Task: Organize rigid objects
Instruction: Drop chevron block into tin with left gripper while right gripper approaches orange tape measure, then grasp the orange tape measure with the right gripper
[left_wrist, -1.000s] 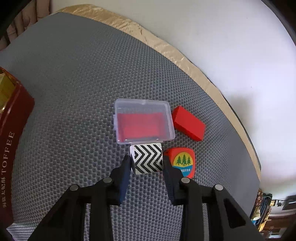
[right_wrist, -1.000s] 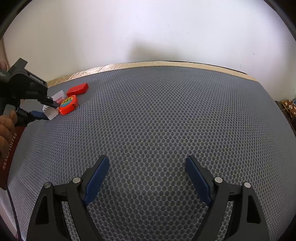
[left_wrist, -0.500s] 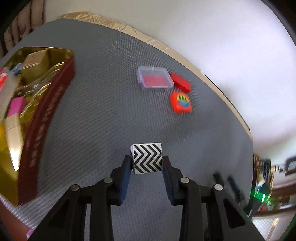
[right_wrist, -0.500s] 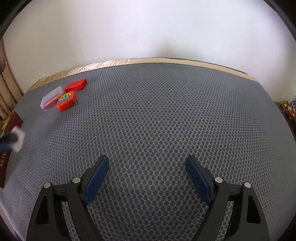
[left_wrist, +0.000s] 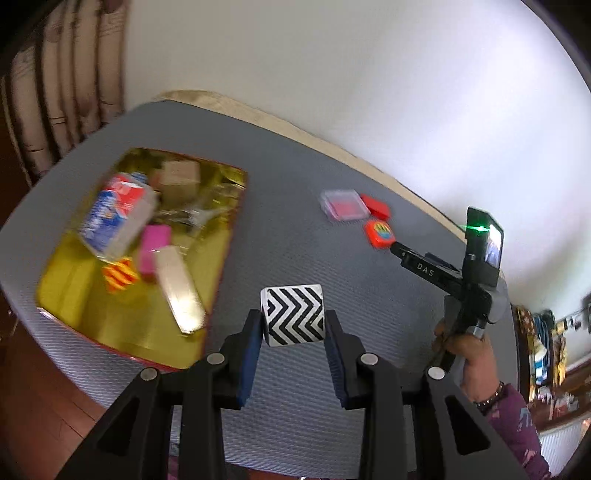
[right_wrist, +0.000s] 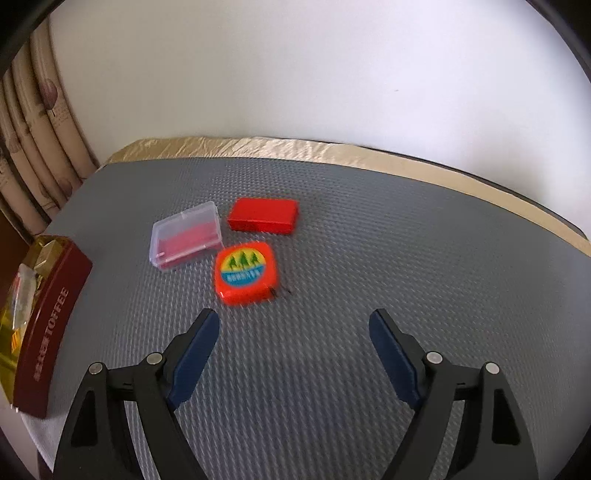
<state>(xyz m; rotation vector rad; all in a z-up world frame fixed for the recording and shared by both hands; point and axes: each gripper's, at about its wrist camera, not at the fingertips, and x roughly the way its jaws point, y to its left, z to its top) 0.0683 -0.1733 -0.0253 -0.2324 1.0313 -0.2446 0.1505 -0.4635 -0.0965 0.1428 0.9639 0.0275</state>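
Note:
My left gripper is shut on a black-and-white chevron cube and holds it above the grey mat, right of the gold-lined toffee tin. The tin holds several small items. My right gripper is open and empty, just short of the orange tape measure. Behind that lie a clear plastic case with red inside and a red block. The same three show small in the left wrist view: tape measure, case, red block. The right gripper also shows there.
The tin's dark red side marked TOFFEE stands at the left edge of the right wrist view. The grey honeycomb mat has a tan border along a white wall. Curtains hang at far left.
My left gripper has lifted the chevron cube away from the clear case and carried it back toward the tin. My right gripper has moved left and forward, close to the tape measure.

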